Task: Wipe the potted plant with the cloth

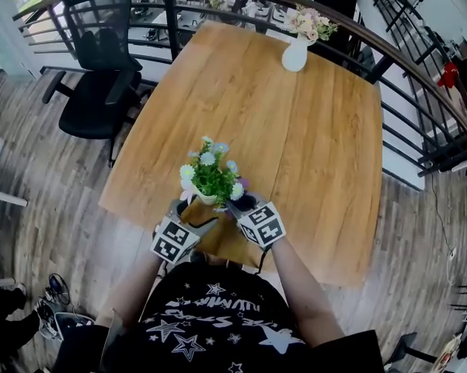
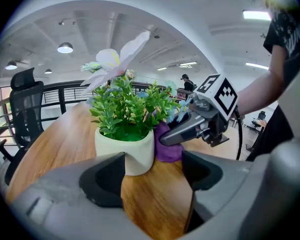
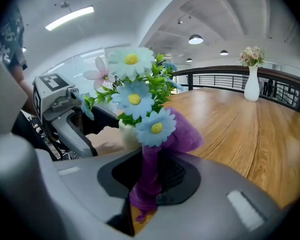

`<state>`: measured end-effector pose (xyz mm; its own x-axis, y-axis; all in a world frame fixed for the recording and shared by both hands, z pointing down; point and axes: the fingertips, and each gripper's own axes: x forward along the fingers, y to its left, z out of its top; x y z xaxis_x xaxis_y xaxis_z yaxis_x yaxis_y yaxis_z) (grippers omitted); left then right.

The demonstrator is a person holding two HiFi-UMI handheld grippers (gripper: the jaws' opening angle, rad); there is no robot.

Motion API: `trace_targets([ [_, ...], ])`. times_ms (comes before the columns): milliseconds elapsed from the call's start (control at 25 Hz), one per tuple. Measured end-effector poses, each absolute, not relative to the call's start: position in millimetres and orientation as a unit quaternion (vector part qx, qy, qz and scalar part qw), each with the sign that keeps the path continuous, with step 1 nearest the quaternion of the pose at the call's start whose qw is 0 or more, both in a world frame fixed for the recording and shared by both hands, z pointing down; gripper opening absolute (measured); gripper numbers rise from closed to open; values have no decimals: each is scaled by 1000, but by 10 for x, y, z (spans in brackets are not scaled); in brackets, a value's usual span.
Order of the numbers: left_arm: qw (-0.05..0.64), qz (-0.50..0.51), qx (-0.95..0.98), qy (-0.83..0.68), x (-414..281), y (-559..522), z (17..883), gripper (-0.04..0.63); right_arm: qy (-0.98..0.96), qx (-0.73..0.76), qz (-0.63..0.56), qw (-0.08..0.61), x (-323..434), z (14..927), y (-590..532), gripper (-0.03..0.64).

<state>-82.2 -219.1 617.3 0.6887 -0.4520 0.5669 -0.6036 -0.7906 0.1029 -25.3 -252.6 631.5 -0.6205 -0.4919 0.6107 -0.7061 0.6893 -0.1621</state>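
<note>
A potted plant (image 1: pixel 212 176) with green leaves and blue and white flowers stands in a cream pot (image 2: pixel 125 151) near the front edge of the wooden table (image 1: pixel 311 146). My left gripper (image 1: pixel 188 210) is open just in front of the pot; the pot sits ahead of its left pad, and bare wood shows between the pot and the right pad (image 2: pixel 202 170). My right gripper (image 3: pixel 150 181) is shut on a purple cloth (image 3: pixel 182 134), bunched against the leaves and the pot's right side. In the left gripper view the cloth (image 2: pixel 165 146) touches the pot under the right gripper (image 2: pixel 189 126).
A white vase of pink flowers (image 1: pixel 297 49) stands at the table's far edge. A black office chair (image 1: pixel 101 68) is on the left. A dark curved railing (image 1: pixel 396 49) runs behind the table. The table's front edge lies right by the person's body.
</note>
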Motion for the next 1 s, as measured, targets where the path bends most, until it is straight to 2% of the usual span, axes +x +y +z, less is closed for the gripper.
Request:
trace_targets([
  [200, 133, 276, 908, -285, -1137, -2337, 6112, 370, -875, 348, 203, 270, -221, 6307, -2536, 80],
  [320, 98, 284, 916, -267, -1329, -2516, 6118, 371, -875, 347, 204, 270, -222, 6311, -2528, 80],
  [360, 78, 293, 919, -251, -1360, -2570, 6140, 383, -875, 347, 204, 270, -220, 6311, -2526, 80],
  [520, 17, 339, 926, -166, -1406, -2687, 6287, 500, -874, 345, 207, 273, -225, 6315, -2511, 80],
  [600, -4, 345, 930, -128, -1383, -2749, 6309, 530, -874, 343, 207, 275, -229, 6315, -2513, 80],
  [1000, -67, 371, 926, 8, -1142, -2939, 6387, 534, -875, 332, 206, 288, -229, 6336, -2505, 81],
])
